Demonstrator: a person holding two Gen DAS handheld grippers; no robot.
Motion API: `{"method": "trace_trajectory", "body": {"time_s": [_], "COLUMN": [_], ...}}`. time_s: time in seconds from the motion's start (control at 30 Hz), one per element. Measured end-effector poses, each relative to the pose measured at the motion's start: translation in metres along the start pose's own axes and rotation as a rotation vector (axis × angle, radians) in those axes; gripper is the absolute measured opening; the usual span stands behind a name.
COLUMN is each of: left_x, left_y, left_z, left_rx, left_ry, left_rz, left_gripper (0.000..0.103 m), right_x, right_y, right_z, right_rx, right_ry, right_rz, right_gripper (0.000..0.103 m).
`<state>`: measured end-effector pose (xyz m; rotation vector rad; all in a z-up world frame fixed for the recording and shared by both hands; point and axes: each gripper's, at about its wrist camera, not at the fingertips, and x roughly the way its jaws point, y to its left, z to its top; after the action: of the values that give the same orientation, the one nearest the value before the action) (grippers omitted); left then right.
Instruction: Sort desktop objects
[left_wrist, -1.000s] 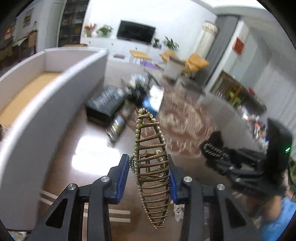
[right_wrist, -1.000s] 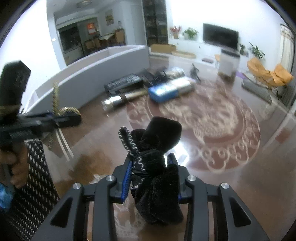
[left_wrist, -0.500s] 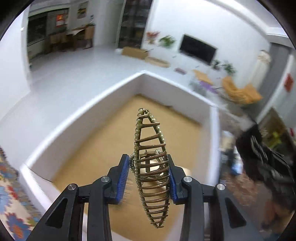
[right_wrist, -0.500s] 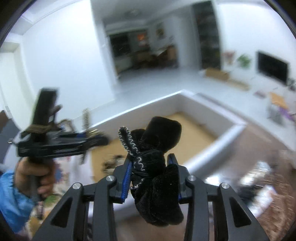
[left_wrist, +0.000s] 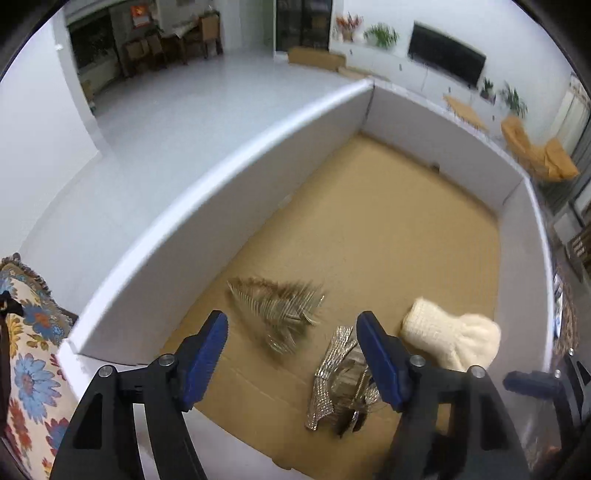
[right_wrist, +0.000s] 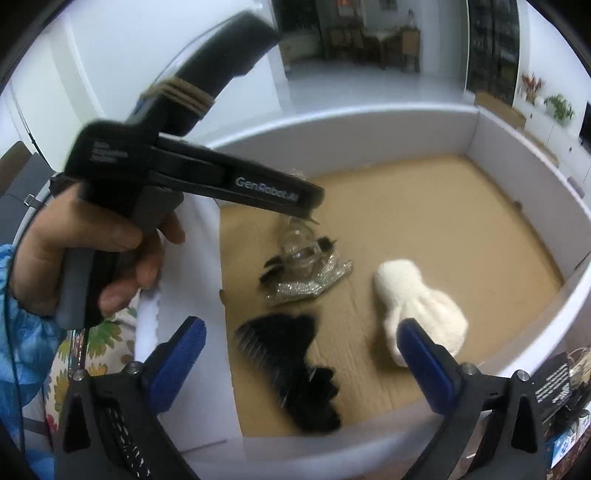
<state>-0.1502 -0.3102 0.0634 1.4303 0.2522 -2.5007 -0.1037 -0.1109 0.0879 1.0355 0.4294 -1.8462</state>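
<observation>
**Q:** Jaws first: how do the 2 grippers stand?

**A:** Both are opening and pinch nothing. The left gripper (left_wrist: 290, 334) hangs over a white-walled box (left_wrist: 229, 184) with a cardboard floor; a blurred gold comb-shaped hair clip (left_wrist: 277, 306) shows between its blue pads, apart from them. The right gripper (right_wrist: 299, 341) has its pads spread wide, with a black hair accessory (right_wrist: 291, 363), also blurred, between and beyond them over the box floor.

**Q:** What is in the box?

**A:** 4 things show. The gold clip is nearest the left wall. Beside it lies a silver glittery piece (left_wrist: 332, 373) with dark parts. A cream knitted item (right_wrist: 417, 310) lies to the right, apart from the glittery piece. The black accessory is near the front wall.

**Q:** Any writing?

**A:** On the left gripper's side, white letters read "GenRobot.AI". A hand (right_wrist: 92, 258) in a blue sleeve holds its grip. A dark label at the lower right of the right wrist view is too small to read.
</observation>
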Motion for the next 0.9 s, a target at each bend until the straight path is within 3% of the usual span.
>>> {"method": "trace_trajectory", "body": {"time_s": [0.1, 0.23, 0.27, 0.37, 0.43, 0.53, 0.63, 0.77, 0.9], "left_x": [-0.028, -0.08, -0.097, -0.131, -0.142, -0.133, -0.102, -0.054, -0.031], "left_y": [-0.006, -0.044, -0.064, -0.117, -0.153, -0.213, -0.266, -0.306, -0.294], "left_z": [-0.013, -0.042, -0.054, -0.092, -0.117, -0.14, -0.174, -0.199, -0.215], "left_rx": [-0.031, 0.006, 0.04, 0.139, 0.208, 0.3, 0.378, 0.427, 0.446], "left_ry": [-0.09, -0.207, -0.237, -0.303, -0.321, -0.257, -0.171, -0.086, -0.071], "left_rz": [0.01, -0.113, -0.167, -0.305, -0.381, -0.457, -0.46, -0.376, -0.342], "left_gripper": [0.071, 0.075, 0.082, 0.099, 0.103, 0.103, 0.103, 0.103, 0.103], "right_x": [-0.036, -0.095, -0.107, -0.138, -0.145, -0.16, -0.175, -0.192, -0.195], "right_y": [-0.005, -0.022, -0.028, -0.062, -0.094, -0.137, -0.162, -0.17, -0.169], "right_z": [-0.016, -0.067, -0.084, -0.144, -0.188, -0.263, -0.315, -0.35, -0.356], "right_rx": [0.008, 0.048, 0.064, 0.155, 0.229, 0.362, 0.493, 0.583, 0.609], "right_ry": [-0.114, -0.26, -0.28, -0.281, -0.228, -0.084, -0.043, -0.048, -0.049], "right_rz": [-0.054, -0.183, -0.229, -0.364, -0.462, -0.587, -0.65, -0.684, -0.668], "right_gripper": [0.103, 0.103, 0.103, 0.103, 0.103, 0.103, 0.103, 0.103, 0.103]}}
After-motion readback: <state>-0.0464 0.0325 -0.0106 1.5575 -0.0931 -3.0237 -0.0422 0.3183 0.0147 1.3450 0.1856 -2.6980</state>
